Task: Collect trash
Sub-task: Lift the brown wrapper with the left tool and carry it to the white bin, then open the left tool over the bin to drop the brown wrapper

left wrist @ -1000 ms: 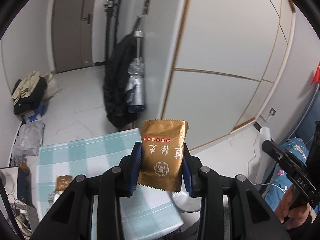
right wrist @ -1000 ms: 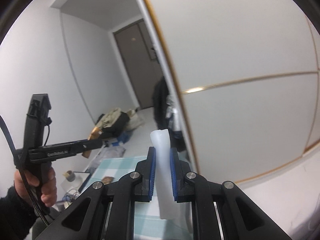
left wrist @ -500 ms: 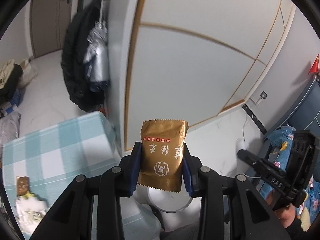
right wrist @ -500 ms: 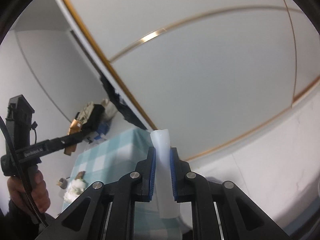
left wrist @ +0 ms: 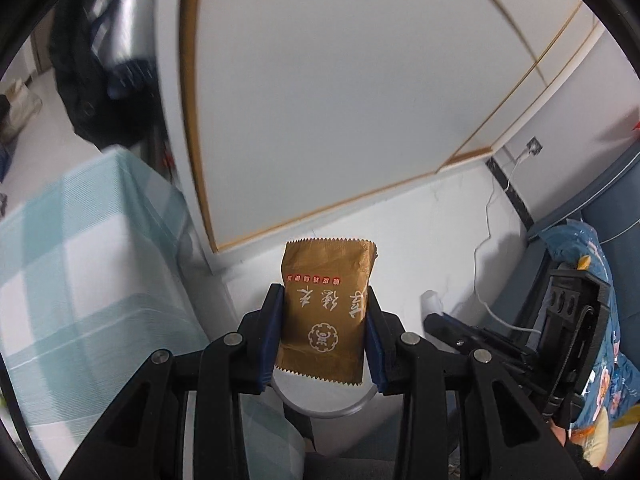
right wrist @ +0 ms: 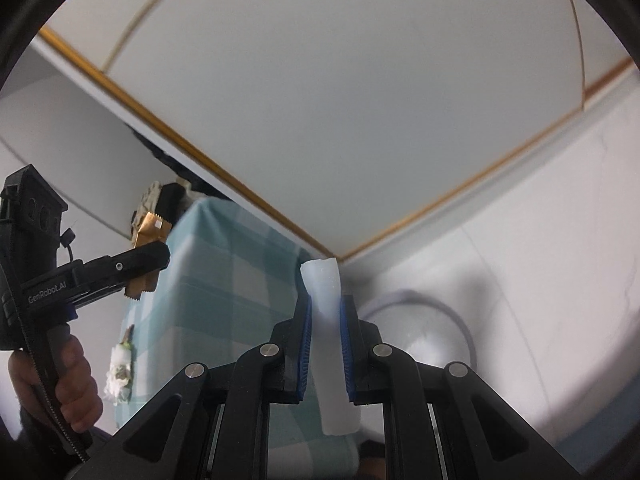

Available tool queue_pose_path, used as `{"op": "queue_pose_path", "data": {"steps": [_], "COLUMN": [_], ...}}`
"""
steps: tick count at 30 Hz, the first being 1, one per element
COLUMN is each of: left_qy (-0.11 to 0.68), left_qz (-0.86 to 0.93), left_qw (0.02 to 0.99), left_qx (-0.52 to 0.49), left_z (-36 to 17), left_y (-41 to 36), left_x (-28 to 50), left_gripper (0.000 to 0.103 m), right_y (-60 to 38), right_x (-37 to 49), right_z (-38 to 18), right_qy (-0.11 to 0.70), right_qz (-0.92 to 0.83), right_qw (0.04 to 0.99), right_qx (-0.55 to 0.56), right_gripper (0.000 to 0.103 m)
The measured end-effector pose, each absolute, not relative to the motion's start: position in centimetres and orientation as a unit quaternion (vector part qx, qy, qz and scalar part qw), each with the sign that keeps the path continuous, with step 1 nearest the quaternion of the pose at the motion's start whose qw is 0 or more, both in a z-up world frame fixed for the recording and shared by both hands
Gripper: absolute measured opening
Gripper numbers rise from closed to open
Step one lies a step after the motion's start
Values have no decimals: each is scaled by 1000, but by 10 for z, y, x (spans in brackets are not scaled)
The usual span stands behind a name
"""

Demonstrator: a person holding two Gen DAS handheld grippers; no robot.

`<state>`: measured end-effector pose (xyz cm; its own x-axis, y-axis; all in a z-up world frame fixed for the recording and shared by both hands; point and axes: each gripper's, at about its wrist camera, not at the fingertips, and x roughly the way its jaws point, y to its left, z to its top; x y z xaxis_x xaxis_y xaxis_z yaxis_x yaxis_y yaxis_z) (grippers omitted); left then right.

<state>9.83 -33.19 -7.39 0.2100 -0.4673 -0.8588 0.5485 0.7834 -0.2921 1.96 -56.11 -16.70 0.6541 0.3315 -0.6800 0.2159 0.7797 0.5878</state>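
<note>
Left tongs: my left gripper (left wrist: 325,322) clamps a brown snack wrapper (left wrist: 327,312), upright between the blue pads.
Right tongs: my right gripper (right wrist: 324,328) pinches a white paper roll (right wrist: 330,344).
Bin: a white bin (right wrist: 434,340) sits on the floor at 3 o'clock of the roll.
Surface: the checked tablecloth (left wrist: 80,272) lies at 9 o'clock, with crumpled tissue (right wrist: 119,372) on it.
Room: white wall panels (left wrist: 340,92) with gold trim; pale floor (left wrist: 432,236).

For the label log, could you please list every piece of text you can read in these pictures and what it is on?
"GenRobot.AI": on the left gripper, seen from the right wrist.
Large white characters and small red boxes on the brown snack wrapper: upside down, not readable.
White tube in the right gripper: no text.
</note>
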Motion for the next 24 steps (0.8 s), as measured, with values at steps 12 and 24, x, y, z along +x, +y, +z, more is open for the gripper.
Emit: {"op": "queue_pose_path", "data": {"steps": [12, 24], "left_qy": [610, 661], "left_qz": [-340, -339], "left_qw": [714, 666], "left_qx": [51, 65], "left_z": [-126, -159], "left_y": [-365, -375], "left_x": [104, 97], "left_gripper": [32, 32], "right_y": [-574, -590], "right_x": [8, -15], "right_z": [-230, -222], "right_qy": [469, 458], "right_qz": [38, -6], "right_qw": [799, 816], "right_qx": [375, 352], "right_gripper": [49, 78]}}
